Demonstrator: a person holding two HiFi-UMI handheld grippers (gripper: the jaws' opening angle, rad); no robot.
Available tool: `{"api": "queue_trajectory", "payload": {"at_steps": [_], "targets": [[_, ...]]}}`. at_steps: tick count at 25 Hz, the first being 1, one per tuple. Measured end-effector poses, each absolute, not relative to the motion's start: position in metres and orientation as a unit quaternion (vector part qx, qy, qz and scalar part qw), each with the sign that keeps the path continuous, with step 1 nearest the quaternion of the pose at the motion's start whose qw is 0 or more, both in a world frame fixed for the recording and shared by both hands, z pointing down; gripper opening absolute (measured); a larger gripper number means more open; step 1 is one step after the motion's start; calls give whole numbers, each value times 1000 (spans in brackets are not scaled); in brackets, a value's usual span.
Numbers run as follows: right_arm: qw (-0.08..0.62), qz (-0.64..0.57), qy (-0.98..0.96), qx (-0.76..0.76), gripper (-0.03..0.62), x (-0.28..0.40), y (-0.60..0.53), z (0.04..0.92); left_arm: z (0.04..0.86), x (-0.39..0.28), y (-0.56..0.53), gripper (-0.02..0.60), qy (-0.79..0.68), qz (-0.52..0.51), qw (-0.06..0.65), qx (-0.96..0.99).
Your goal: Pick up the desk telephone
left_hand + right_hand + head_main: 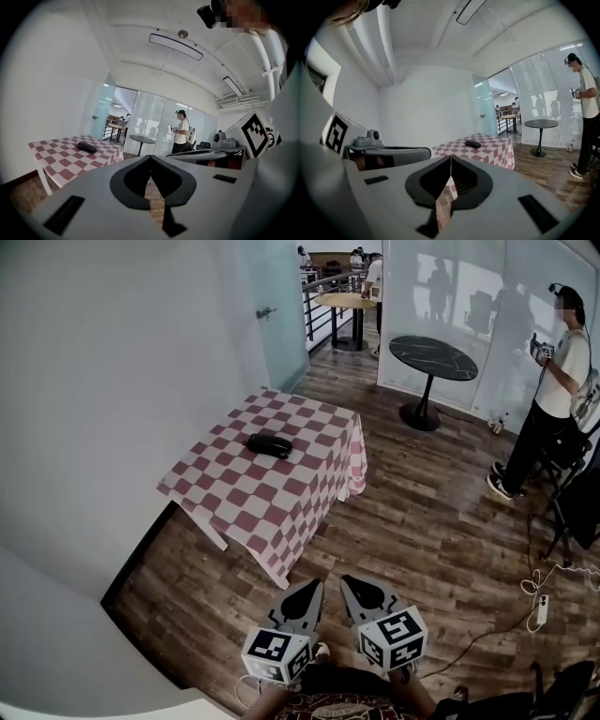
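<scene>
The jaws of the left gripper [315, 585] and the right gripper [349, 583] are closed together, with nothing between them. Well ahead of both, the black desk telephone [269, 444] lies untouched on the checkered table [281, 512]. The approach, the grasp and the lift all remain to be done.

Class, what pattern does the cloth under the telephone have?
Red-and-white checks on the tablecloth, clearest in the head view.

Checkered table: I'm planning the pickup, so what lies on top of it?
Only the dark desk telephone lies on the checkered cloth, near its middle. The cloth hides the tabletop itself.
</scene>
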State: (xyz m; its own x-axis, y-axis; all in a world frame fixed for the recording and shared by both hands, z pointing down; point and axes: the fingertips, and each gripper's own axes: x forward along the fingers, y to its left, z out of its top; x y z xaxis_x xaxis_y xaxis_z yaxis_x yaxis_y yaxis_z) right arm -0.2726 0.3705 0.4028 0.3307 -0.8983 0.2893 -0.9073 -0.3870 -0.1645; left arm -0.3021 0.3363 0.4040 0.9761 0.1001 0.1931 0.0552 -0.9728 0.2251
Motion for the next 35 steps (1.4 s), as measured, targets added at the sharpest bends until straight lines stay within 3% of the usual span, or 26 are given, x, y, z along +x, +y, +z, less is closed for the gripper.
{"api": "queue_trajectory", "payload": {"at_steps": [18,35], "targets": [[10,182,-556,811,20,-240,301,410,410,-260,273,5,54,116,110,986],[22,176,-602,779,20,-131,250,393,396,-149,227,5,9,103,123,987]]}}
